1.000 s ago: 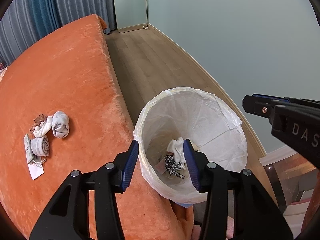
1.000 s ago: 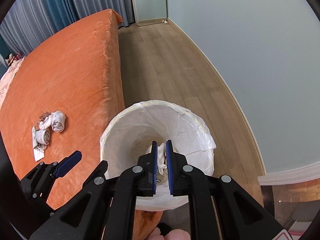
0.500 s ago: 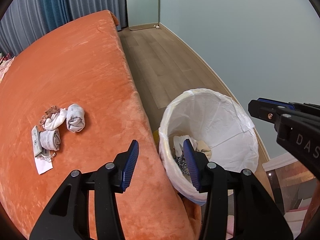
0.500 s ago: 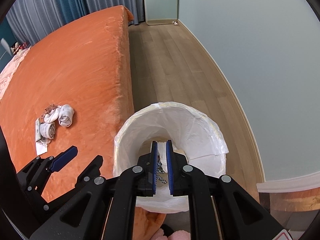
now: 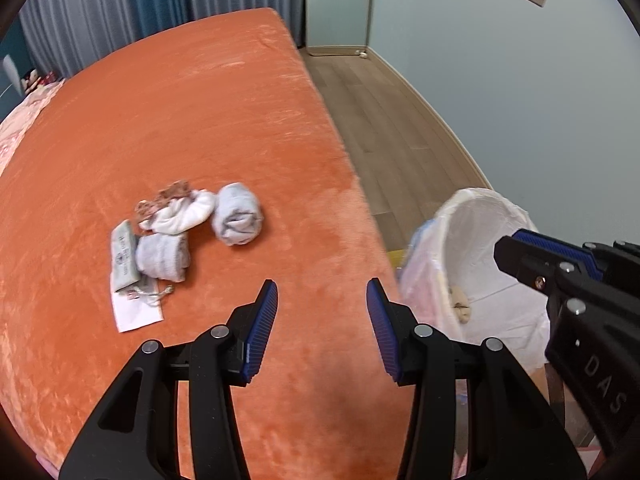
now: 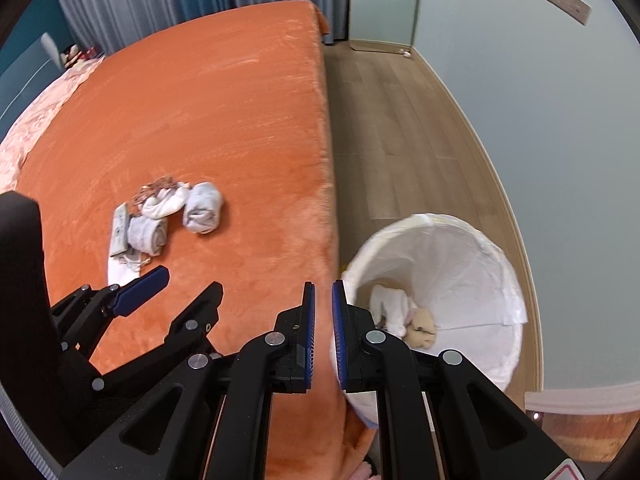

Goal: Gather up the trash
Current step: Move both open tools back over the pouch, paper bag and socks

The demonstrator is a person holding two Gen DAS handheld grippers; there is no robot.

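Observation:
A small pile of trash lies on the orange bed: a rolled white wad (image 5: 238,219) (image 6: 203,207), a second grey-white roll (image 5: 163,257) (image 6: 147,235), a crumpled white piece (image 5: 182,214), a flat packet (image 5: 124,256) and a white paper slip (image 5: 136,312). My left gripper (image 5: 322,312) is open and empty above the bed, just short of the pile. My right gripper (image 6: 323,332) is shut and empty at the bed's edge beside the white-lined bin (image 6: 460,264) (image 5: 476,248), which holds white and tan scraps (image 6: 404,316).
The orange bed (image 5: 180,112) fills the left. A wooden floor strip (image 6: 400,120) runs between bed and pale wall. Blue-grey curtains (image 5: 120,0) hang at the far end. Pink bedding (image 6: 36,120) lies at the far left.
Both grippers have swung left, away from the bin and toward the pile on the bed. The left stays open, the right stays shut.

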